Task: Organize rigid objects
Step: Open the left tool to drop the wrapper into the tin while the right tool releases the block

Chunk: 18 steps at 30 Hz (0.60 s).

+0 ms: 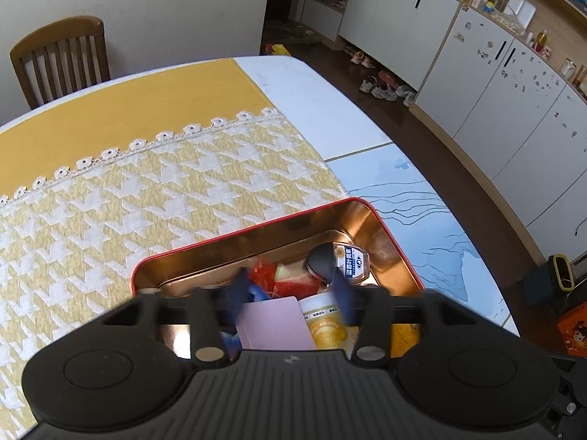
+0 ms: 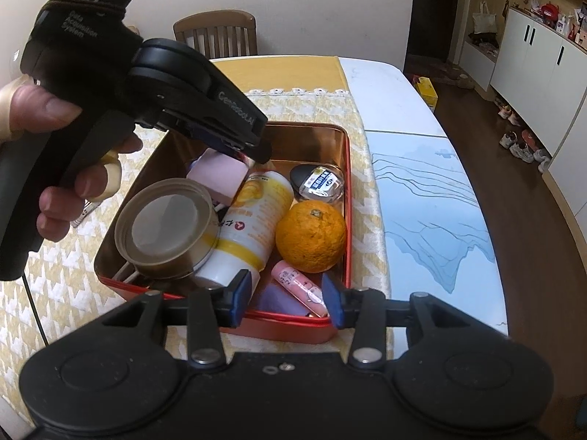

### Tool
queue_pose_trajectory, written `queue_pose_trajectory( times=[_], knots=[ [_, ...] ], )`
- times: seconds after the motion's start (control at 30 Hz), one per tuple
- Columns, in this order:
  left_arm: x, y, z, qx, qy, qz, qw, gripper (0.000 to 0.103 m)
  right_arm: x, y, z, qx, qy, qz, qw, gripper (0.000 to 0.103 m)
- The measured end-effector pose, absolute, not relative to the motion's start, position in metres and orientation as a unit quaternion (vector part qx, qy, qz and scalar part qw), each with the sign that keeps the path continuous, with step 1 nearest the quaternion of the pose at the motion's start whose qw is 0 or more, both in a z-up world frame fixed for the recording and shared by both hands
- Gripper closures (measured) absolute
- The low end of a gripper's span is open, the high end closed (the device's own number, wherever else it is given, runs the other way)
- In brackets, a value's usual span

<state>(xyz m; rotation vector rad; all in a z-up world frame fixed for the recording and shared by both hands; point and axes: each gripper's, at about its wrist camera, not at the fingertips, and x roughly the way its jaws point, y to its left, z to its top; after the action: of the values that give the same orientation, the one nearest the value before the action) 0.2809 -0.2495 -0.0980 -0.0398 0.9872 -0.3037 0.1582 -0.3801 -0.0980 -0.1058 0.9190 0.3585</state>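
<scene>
Tin [image 2: 341,168] sat on the houndstooth cloth [image 2: 73,293] over the bench [image 2: 422,190], crowded with an orange [image 2: 311,236], white-and-yellow bottle [image 2: 253,220], metal can [image 2: 167,229], pink tube [image 2: 299,288] and pink box [image 2: 220,176]. Left claw [image 2: 253,150] hung released above the box. Right claw [image 2: 288,299] was spread empty at the near rim. Bare bench lay rightward.
</scene>
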Motion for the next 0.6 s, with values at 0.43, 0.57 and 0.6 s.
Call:
queue_pose_trajectory(
  times=[0.43,0.57,0.6],
  knots=[
    [0.249,-0.234,-0.070,-0.015,0.426,-0.152,0.892,0.043,0.147,-0.382,-0.082,-0.032,0.421,0.175,0.890,0.043],
    [0.235,-0.228,-0.059,-0.008,0.409,-0.159,0.898,0.043,0.143,-0.382,-0.074,-0.025,0.412,0.175,0.894,0.039],
    [0.232,-0.226,-0.057,-0.007,0.406,-0.161,0.900,0.043,0.141,-0.381,-0.071,-0.024,0.409,0.176,0.895,0.039]
  ],
)
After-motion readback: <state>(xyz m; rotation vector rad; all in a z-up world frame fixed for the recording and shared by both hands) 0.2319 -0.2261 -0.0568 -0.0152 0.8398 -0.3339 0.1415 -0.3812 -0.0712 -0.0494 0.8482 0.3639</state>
